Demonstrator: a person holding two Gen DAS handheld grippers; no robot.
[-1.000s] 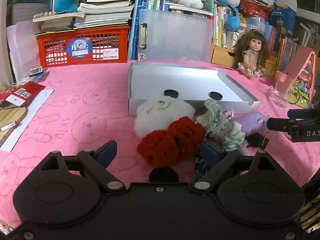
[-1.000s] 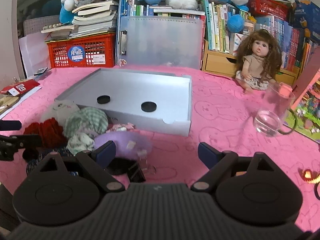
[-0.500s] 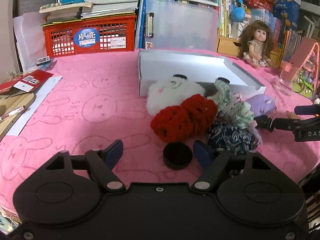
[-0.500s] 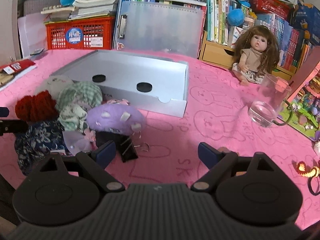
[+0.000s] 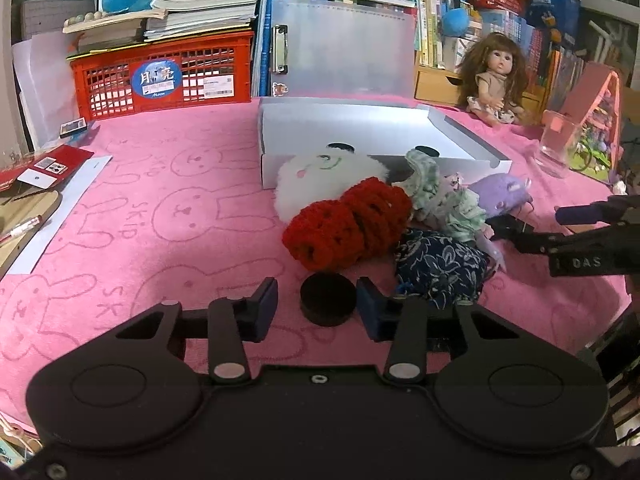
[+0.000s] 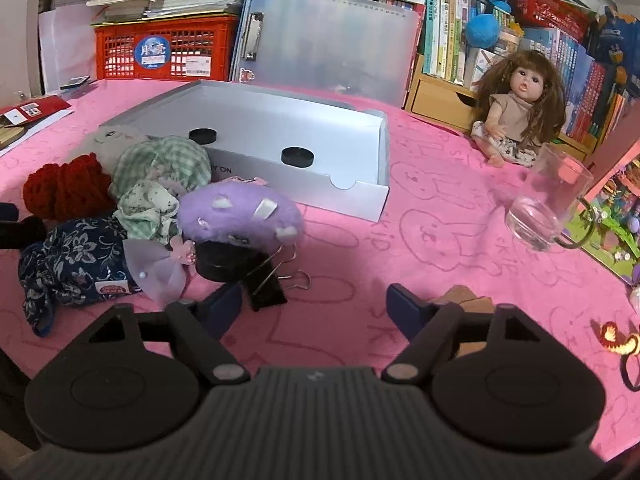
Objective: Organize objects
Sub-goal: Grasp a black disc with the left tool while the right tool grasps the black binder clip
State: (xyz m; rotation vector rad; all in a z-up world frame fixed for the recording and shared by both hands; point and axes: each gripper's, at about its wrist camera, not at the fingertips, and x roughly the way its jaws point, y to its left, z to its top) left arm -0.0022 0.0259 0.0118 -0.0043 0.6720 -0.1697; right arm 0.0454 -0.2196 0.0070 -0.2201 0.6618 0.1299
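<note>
A black round puck (image 5: 328,299) lies on the pink cloth between the open fingers of my left gripper (image 5: 317,304), untouched. Behind it lies a pile: a red crocheted scrunchie (image 5: 348,229), a white plush (image 5: 320,184), green checked scrunchies (image 5: 440,196), a navy floral pouch (image 5: 440,264) and a purple plush (image 5: 500,196). A white cardboard tray (image 6: 340,136) holds two black pucks (image 6: 297,156). My right gripper (image 6: 314,308) is open and empty, just right of a black binder clip (image 6: 266,284) and another black puck (image 6: 218,260) under the purple plush (image 6: 240,212).
A glass mug (image 6: 548,200) stands at the right, a doll (image 6: 516,108) behind it. A red crate (image 5: 164,76) with books and a clear file box (image 5: 340,52) line the back. Papers and a pen (image 5: 24,228) lie at the left edge. A hair tie (image 6: 618,344) lies at the right.
Both grippers have pulled back from the pile. The black puck has come into full view between my left fingers, which have narrowed around it. The binder clip now shows in front of my right gripper.
</note>
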